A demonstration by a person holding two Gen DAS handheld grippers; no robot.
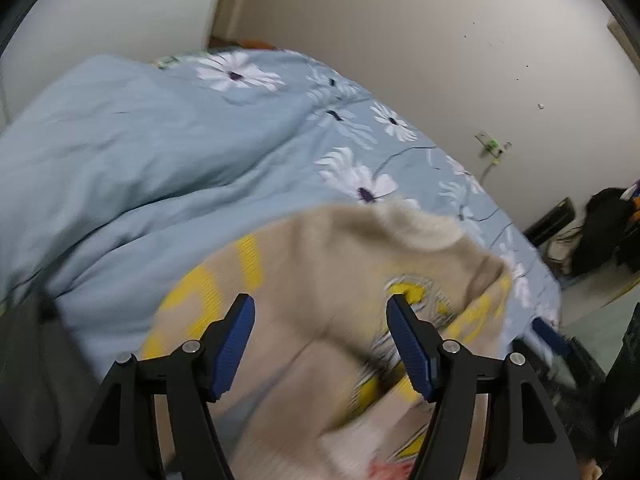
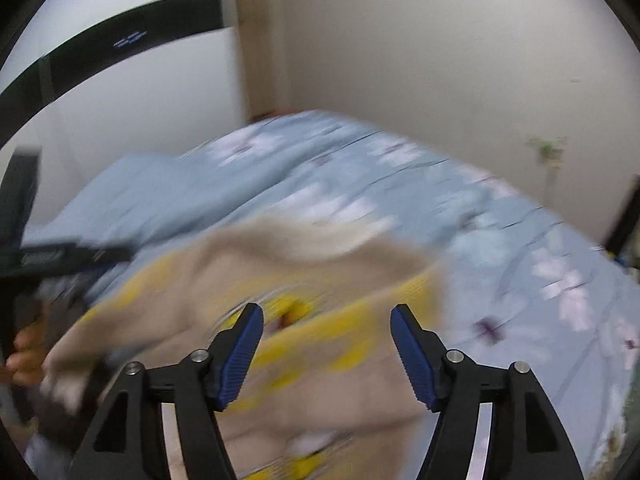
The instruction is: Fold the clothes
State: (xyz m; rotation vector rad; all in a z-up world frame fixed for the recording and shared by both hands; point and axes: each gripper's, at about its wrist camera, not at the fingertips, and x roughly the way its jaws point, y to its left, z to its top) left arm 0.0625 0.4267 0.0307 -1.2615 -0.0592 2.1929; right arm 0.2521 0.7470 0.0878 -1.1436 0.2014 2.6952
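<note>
A beige sweater with yellow print (image 1: 328, 264) lies rumpled on a light blue flowered duvet (image 1: 160, 140). My left gripper (image 1: 320, 308) is open and empty, its blue pads apart above the sweater's middle. In the right wrist view the same sweater (image 2: 312, 276) is blurred by motion and spreads over the duvet (image 2: 500, 240). My right gripper (image 2: 326, 316) is open and empty above the sweater's yellow print. The left gripper's black body (image 2: 72, 256) and the hand holding it (image 2: 28, 356) show at the left edge of that view.
The bed stands against a cream wall (image 1: 400, 40) with a socket and cable (image 1: 490, 148). Dark bags and clutter (image 1: 600, 232) sit on the floor beyond the bed's far right end. A white wardrobe with a dark band (image 2: 120, 60) stands at the left.
</note>
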